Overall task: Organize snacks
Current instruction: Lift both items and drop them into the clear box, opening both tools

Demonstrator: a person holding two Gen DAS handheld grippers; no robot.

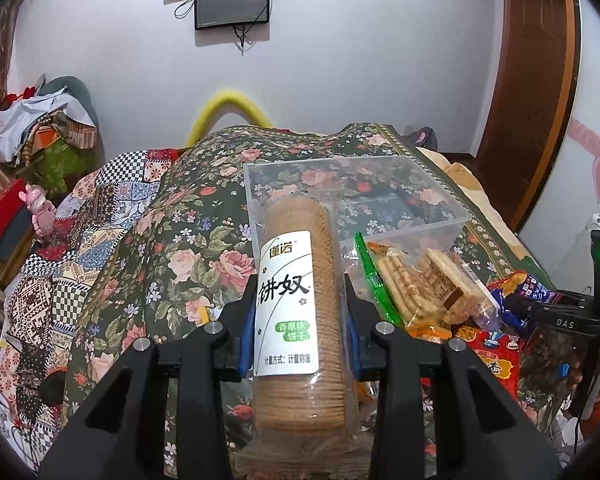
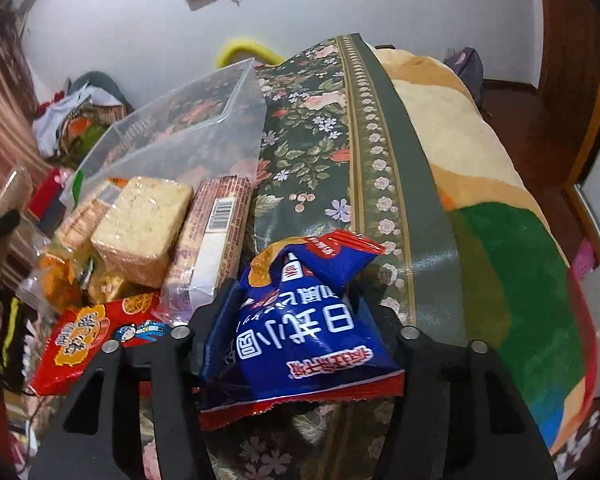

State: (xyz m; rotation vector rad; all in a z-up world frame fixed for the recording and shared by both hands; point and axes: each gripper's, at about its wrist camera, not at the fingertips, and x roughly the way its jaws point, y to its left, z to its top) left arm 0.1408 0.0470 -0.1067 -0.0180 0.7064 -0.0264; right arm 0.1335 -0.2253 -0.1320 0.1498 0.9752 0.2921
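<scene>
The left gripper [image 1: 298,316] has its fingers clamped on a tall biscuit roll [image 1: 296,304], held just in front of the clear plastic bin [image 1: 440,216] on the floral bedspread [image 1: 148,216]. Right of the snack pile [image 2: 140,232], the right gripper [image 2: 296,308] pinches a blue snack bag [image 2: 300,320].

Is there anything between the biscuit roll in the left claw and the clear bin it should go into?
Nothing visible. The left claw holds the biscuit roll with its far end already over the near wall of the clear bin. The loose snack pile lies off to the right.
</scene>
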